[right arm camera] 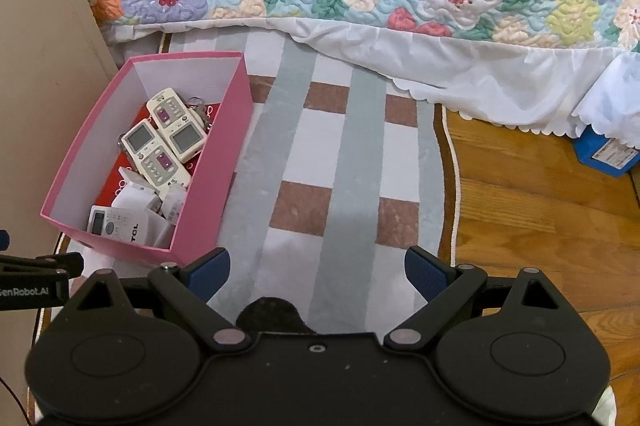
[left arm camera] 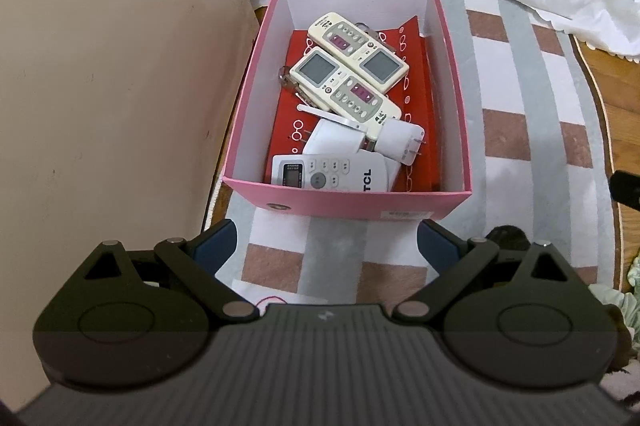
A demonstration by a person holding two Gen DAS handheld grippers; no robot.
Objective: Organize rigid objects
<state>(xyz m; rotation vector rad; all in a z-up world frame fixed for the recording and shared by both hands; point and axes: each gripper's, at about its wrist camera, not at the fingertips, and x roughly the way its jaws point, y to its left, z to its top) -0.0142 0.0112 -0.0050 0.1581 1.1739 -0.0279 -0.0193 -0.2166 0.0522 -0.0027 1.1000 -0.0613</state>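
Box [left arm camera: 347,204] sits on rug [left arm camera: 520,130], its left side near panel [left arm camera: 100,86], w/ bare rug on its right. Your left gripper [left arm camera: 324,246] is spread wide, empty, box just ahead. Remotes [left arm camera: 346,82] lie inside box. Right gripper [right arm camera: 318,268] also wide, empty; box front-left. Only right view shows wood floor [right arm camera: 540,210].

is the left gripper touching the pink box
Apart. In the left wrist view the open left gripper stops short of the pink box, with a strip of checked rug showing between fingertips and box wall.
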